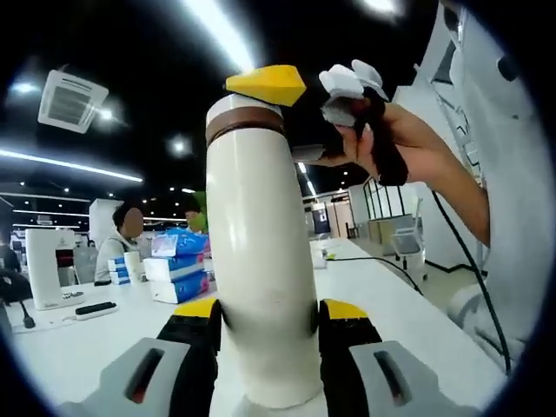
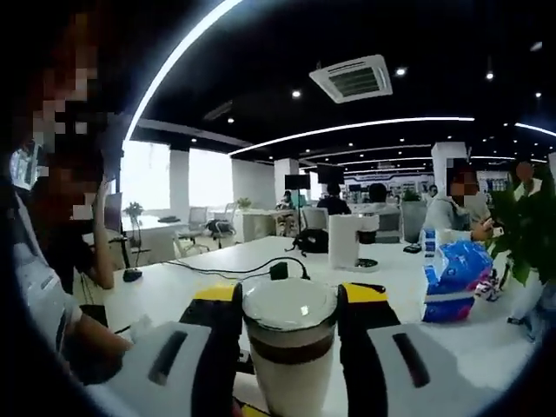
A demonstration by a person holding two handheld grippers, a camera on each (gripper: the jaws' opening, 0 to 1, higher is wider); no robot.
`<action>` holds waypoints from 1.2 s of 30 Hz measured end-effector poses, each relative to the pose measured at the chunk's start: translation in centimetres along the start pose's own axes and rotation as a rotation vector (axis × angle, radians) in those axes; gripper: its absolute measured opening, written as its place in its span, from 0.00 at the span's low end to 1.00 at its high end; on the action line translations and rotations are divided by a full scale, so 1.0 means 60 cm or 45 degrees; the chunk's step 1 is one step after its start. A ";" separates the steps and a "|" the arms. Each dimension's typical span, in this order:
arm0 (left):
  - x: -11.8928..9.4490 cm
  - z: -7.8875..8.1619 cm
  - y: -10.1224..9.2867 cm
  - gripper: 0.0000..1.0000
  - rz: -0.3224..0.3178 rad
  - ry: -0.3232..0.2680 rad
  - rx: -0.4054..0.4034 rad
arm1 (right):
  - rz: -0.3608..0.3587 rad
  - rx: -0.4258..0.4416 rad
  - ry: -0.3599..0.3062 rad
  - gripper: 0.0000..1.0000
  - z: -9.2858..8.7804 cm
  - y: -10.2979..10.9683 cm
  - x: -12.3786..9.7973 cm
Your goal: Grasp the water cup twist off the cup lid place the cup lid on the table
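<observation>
A tall cream water cup with a brown band under its lid stands upright between the black, yellow-tipped jaws of my left gripper, which is shut on its lower body. At the cup's top, a yellow jaw of my right gripper sits on the lid, with a person's hand holding that gripper. In the right gripper view, I look down on the pale cup lid. My right gripper is shut on it, jaws pressing both sides above the brown band.
The white table carries blue tissue packs, a white appliance and a dark remote. The right gripper view has a blue pack, a white machine, a black cable and seated people.
</observation>
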State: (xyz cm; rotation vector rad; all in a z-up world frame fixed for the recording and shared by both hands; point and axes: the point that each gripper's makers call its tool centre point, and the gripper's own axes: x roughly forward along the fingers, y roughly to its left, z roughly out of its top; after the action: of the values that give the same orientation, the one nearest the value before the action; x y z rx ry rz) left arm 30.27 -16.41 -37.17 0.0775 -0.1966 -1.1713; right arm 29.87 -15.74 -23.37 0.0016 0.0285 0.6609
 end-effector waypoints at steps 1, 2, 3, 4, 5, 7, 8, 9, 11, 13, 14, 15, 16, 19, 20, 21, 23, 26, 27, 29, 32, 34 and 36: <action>0.000 0.000 0.000 0.46 0.001 0.001 -0.001 | 0.029 -0.005 0.003 0.46 0.000 0.002 0.001; 0.000 0.000 0.000 0.46 0.001 0.001 -0.001 | 0.062 -0.001 0.014 0.46 -0.001 0.001 0.002; 0.000 0.000 0.001 0.46 0.002 0.001 -0.003 | 0.089 -0.007 0.025 0.46 -0.001 0.001 0.003; 0.000 0.000 0.001 0.46 0.003 0.001 -0.004 | 0.115 -0.024 0.039 0.46 -0.001 0.003 0.004; 0.000 0.000 0.001 0.46 0.004 0.001 -0.007 | 0.148 -0.032 0.051 0.46 -0.001 0.004 0.005; 0.000 -0.001 0.002 0.46 0.004 0.000 -0.009 | 0.221 -0.013 0.065 0.45 -0.003 0.006 0.006; 0.001 -0.001 0.003 0.46 0.004 -0.002 -0.014 | 0.250 -0.023 0.063 0.45 -0.002 0.005 0.007; 0.001 -0.001 0.003 0.46 0.003 -0.003 -0.016 | 0.276 -0.033 0.063 0.45 -0.002 0.007 0.007; 0.001 -0.001 0.003 0.46 0.004 -0.004 -0.017 | 0.324 -0.039 0.069 0.45 -0.003 0.007 0.008; 0.001 -0.001 0.004 0.46 0.008 -0.005 -0.023 | 0.369 -0.026 0.066 0.45 -0.004 0.008 0.011; 0.001 -0.002 0.005 0.46 0.007 -0.006 -0.026 | 0.392 -0.031 0.071 0.45 -0.005 0.009 0.010; 0.001 -0.002 0.004 0.46 0.007 -0.008 -0.026 | 0.428 -0.043 0.072 0.45 -0.005 0.014 0.009; 0.001 -0.001 0.004 0.46 0.007 -0.009 -0.023 | 0.455 -0.047 0.067 0.45 -0.006 0.016 0.008; 0.001 -0.002 0.004 0.46 0.006 -0.010 -0.022 | 0.514 -0.040 0.056 0.45 -0.006 0.016 0.006; 0.001 -0.002 0.003 0.46 0.005 -0.011 -0.023 | 0.531 -0.051 0.055 0.45 -0.006 0.017 0.005; 0.001 -0.002 0.003 0.46 0.005 -0.012 -0.023 | 0.561 -0.058 0.055 0.45 -0.006 0.018 0.005; 0.001 -0.002 0.004 0.45 0.005 -0.012 -0.026 | 0.613 -0.059 0.049 0.45 -0.006 0.019 0.005; 0.001 -0.002 0.005 0.45 0.005 -0.013 -0.031 | 0.707 -0.063 0.040 0.45 -0.006 0.024 0.004; 0.001 -0.002 0.005 0.45 0.005 -0.013 -0.032 | 0.749 -0.069 0.035 0.45 -0.006 0.025 0.002; 0.002 -0.002 0.005 0.45 0.006 -0.013 -0.031 | 0.801 -0.061 0.041 0.45 -0.006 0.022 0.002; 0.000 -0.003 0.006 0.45 0.008 -0.013 -0.038 | 0.870 -0.060 0.028 0.45 -0.006 0.025 0.003; 0.000 -0.003 0.007 0.45 0.008 -0.014 -0.041 | 0.906 -0.047 0.013 0.45 -0.006 0.026 0.003; 0.000 -0.003 0.007 0.45 0.008 -0.015 -0.042 | 0.967 -0.027 -0.015 0.45 -0.004 0.027 0.001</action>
State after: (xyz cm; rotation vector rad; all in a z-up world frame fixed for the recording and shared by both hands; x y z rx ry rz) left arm 30.69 -16.23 -37.26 0.0411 -0.1875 -1.1682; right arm 28.89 -14.42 -23.62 -0.0041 0.0086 1.4208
